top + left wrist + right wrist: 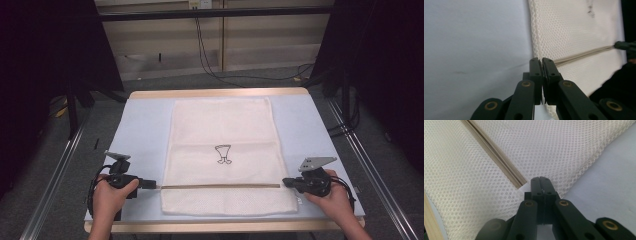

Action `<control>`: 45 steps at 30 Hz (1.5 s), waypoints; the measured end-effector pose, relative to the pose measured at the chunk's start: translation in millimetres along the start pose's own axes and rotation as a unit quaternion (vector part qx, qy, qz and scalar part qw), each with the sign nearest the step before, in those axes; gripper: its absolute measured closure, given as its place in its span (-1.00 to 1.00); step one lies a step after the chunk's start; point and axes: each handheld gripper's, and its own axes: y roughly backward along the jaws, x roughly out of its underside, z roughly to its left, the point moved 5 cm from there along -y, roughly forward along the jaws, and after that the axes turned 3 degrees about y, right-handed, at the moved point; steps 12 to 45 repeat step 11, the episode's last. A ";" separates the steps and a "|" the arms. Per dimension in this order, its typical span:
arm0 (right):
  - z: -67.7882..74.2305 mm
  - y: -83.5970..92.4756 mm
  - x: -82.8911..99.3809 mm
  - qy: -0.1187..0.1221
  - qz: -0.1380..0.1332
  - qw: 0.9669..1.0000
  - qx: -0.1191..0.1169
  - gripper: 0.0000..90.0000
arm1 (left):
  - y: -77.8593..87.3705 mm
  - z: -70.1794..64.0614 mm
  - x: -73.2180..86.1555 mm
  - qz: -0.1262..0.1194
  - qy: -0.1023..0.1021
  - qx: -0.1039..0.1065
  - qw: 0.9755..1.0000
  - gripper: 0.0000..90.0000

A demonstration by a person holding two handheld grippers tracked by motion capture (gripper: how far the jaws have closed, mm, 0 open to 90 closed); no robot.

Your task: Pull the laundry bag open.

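Table with a pale blue top and one mesh bag

The table has a light wooden edge showing along its far and near sides, and a pale blue sheet covers its top. A white mesh bag lies flat on the middle of it, a small dark drawing printed on it and a beige zip line across its near part.
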 end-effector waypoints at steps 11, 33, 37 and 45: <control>-6.0 7.4 -7.8 -0.035 -0.044 0.998 0.008 0.12 | 14.7 2.9 -5.8 -0.060 -0.041 -0.009 0.997 0.23; -6.0 7.4 -7.8 -0.035 -0.044 0.998 0.008 0.12 | 14.7 2.9 -5.8 -0.060 -0.041 -0.009 0.997 0.23; -6.0 7.4 -7.8 -0.035 -0.044 0.998 0.008 0.12 | 14.7 2.9 -5.8 -0.060 -0.041 -0.009 0.997 0.23; -6.0 7.4 -7.8 -0.035 -0.044 0.998 0.008 0.12 | 14.7 2.9 -5.8 -0.060 -0.041 -0.009 0.997 0.23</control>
